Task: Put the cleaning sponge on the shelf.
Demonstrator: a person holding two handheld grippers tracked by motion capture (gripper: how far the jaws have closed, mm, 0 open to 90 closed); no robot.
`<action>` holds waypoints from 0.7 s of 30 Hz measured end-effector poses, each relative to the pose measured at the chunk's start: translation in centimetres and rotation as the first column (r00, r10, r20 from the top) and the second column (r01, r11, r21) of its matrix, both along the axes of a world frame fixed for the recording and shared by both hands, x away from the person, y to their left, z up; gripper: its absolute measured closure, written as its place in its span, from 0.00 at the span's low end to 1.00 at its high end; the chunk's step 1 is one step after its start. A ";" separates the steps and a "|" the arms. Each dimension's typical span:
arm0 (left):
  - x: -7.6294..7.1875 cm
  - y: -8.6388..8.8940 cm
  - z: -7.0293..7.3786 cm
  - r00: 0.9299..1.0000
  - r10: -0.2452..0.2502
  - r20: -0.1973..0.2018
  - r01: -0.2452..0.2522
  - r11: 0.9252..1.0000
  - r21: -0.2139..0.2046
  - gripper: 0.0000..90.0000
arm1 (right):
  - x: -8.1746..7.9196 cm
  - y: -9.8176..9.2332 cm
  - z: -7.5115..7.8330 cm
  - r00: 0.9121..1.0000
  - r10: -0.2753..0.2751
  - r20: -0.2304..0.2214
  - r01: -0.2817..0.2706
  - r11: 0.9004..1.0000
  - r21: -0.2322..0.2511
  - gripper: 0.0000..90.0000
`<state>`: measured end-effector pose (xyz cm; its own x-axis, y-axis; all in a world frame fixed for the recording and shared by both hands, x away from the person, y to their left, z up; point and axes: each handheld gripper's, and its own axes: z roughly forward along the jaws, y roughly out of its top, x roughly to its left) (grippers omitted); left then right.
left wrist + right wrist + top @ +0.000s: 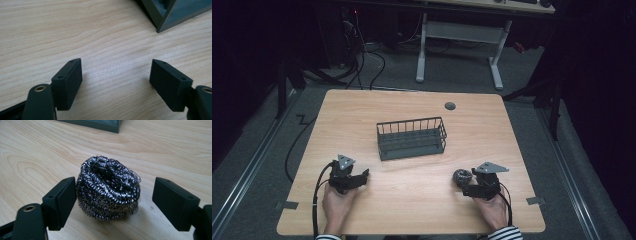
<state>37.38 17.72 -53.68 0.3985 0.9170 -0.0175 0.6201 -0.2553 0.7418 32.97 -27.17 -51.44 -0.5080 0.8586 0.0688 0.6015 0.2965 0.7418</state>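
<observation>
Right now I'm bracketing the steel wool scourer (108, 191) with my right gripper (113, 195), jaws released, nothing grasped; carrying it into the wire basket (412, 138) is remaining.

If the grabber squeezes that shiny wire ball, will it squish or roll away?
The steel wool scrubber looks like loosely coiled wire, so it would probably squish and spring back, and feel light. Its rough strands likely snag the pads rather than slip. It rests on a flattish side on the table, so rolling seems unlikely.
</observation>
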 end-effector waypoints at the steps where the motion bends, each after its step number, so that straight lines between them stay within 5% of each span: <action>1: 0.0 0.0 0.0 1.000 0.000 0.000 0.000 1.000 0.000 0.30 | 0.1 0.1 0.0 1.000 0.003 0.002 -0.003 1.000 -0.004 0.25; 7: 0.0 0.0 0.0 1.000 0.000 0.000 0.000 1.000 0.000 0.30 | 0.4 0.5 -0.4 1.000 0.025 -0.002 -0.025 1.000 -0.008 0.36; 21: 0.0 0.0 0.0 1.000 0.000 0.000 0.000 1.000 0.000 0.30 | 0.1 0.0 0.2 1.000 0.022 -0.005 -0.022 0.999 0.028 0.40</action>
<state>37.38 17.72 -53.68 0.3983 0.9171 -0.0179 0.6202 -0.2549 0.7419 33.12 -27.18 -51.19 -0.5265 0.8448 0.0956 0.5989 0.2887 0.7469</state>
